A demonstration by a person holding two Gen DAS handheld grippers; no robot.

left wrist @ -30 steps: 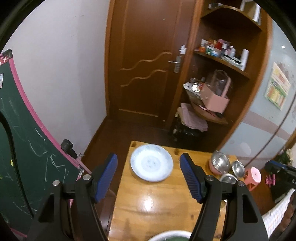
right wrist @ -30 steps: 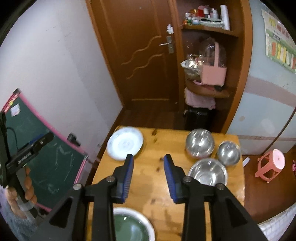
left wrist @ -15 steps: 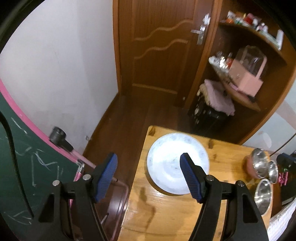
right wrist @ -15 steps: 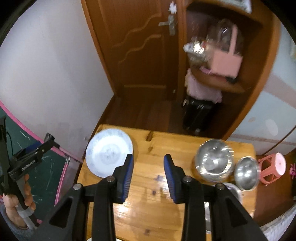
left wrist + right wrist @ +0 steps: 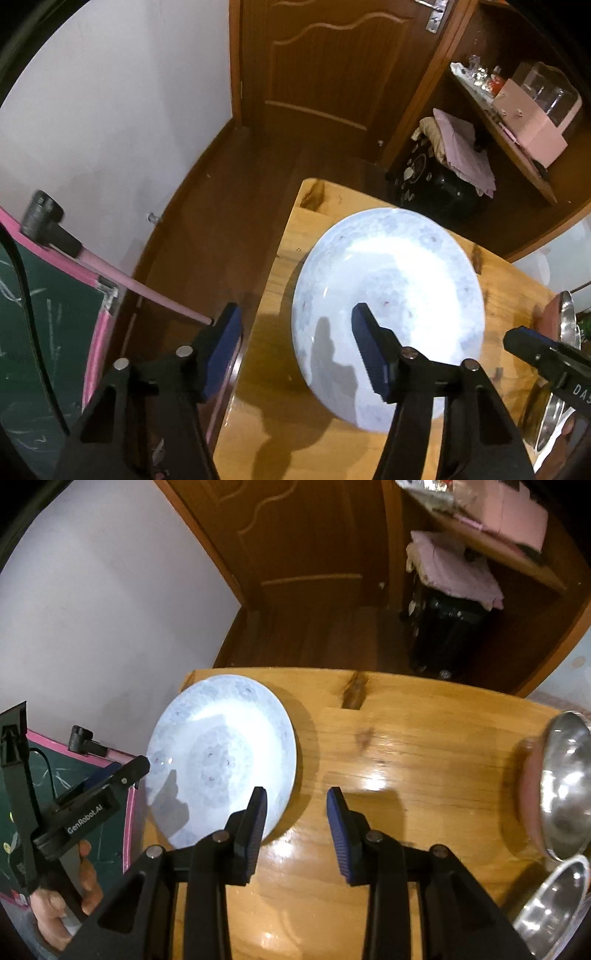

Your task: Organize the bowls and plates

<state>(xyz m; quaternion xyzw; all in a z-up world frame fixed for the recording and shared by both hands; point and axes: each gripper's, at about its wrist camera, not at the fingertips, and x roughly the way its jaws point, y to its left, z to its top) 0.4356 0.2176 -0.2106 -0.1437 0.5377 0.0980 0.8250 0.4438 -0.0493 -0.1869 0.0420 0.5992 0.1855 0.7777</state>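
A pale blue-white plate (image 5: 388, 295) lies at the far left corner of the wooden table (image 5: 280, 424). My left gripper (image 5: 295, 350) hangs low over the plate's left rim with its jaws closing; one finger is over the plate, the other beyond the table's edge, and neither pad touches it. In the right wrist view the same plate (image 5: 221, 753) sits left of centre. My right gripper (image 5: 295, 819) is open and holds nothing, its left finger (image 5: 255, 819) above the plate's right rim. Steel bowls (image 5: 565, 786) stand at the table's right side.
A green chalkboard with a pink frame (image 5: 55, 332) stands close to the table's left edge. Behind the table are a brown door (image 5: 332, 66), wooden shelves (image 5: 517, 122) and a black jar (image 5: 436, 184) with cloth on top. A hand (image 5: 62, 904) holds the left gripper.
Both grippers have come down and forward toward the white plate, which now looks much larger. The left jaws stand narrower than before. The green dish at the near edge has left view.
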